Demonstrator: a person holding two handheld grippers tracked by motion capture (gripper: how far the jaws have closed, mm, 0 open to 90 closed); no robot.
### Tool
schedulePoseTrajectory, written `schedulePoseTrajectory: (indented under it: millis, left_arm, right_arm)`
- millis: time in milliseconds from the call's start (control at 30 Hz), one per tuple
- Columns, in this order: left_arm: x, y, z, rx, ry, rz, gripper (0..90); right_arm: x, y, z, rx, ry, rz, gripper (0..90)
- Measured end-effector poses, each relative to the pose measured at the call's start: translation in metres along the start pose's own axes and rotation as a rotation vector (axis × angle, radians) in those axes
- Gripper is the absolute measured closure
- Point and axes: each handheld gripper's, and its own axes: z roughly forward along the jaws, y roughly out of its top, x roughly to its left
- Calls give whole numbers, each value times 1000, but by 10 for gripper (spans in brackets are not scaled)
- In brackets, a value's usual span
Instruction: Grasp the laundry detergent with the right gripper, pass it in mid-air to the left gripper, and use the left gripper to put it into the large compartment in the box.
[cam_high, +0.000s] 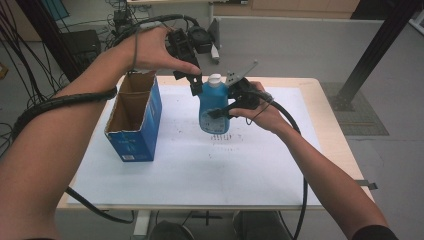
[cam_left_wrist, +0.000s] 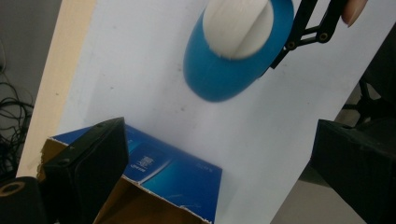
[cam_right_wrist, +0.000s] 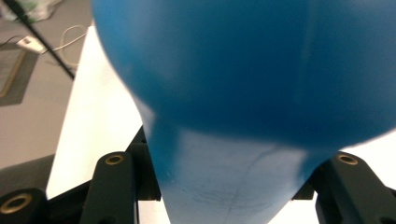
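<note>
- Bottle (cam_high: 214, 107), blue with a white cap (cam_high: 214, 78), stands upright above the white sheet (cam_high: 200, 165) covering the table (cam_high: 332, 135), its long axis vertical and the cap pointing up; whether its base touches the sheet cannot be told from the high view.
- Right gripper (cam_high: 225, 111) is clamped across the bottle's body from the right, a black jaw pressing each side; in the right gripper view the blue body (cam_right_wrist: 243, 93) sits squeezed between the two jaws.
- Left gripper (cam_high: 196, 85) hangs just above and to the left of the bottle's shoulder, jaws spread wide and holding nothing; in the left gripper view the cap (cam_left_wrist: 239, 25) lies well ahead of the open jaws, seen from above, with the right gripper's black linkage (cam_left_wrist: 306, 30) beside it.
- Open blue cardboard box (cam_high: 136, 120) stands on the sheet to the left of both grippers, apart from the bottle, its flaps up; in the left gripper view its rim (cam_left_wrist: 154, 200) sits directly below the left jaw.
- Black cables trail from both grippers along the person's forearms.
</note>
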Motion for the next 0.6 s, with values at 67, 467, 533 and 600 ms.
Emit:
schedulePoseTrajectory:
  millis: [67,467,533,600]
  left_arm:
    - [-1,0,0,-1,-4,5,49]
    - [-10,-2,10,17,-65,58,46]
    - [-12,-1,12,22,-67,68,47]
    - [-14,-1,13,23,-70,78,46]
  right_arm:
    - [2,1,3,5,12,-14,443]
    - [19,16,16,-2,86,-100,442]
    - [22,19,17,-4,99,-111,442]
    - [26,22,19,-7,114,-122,442]
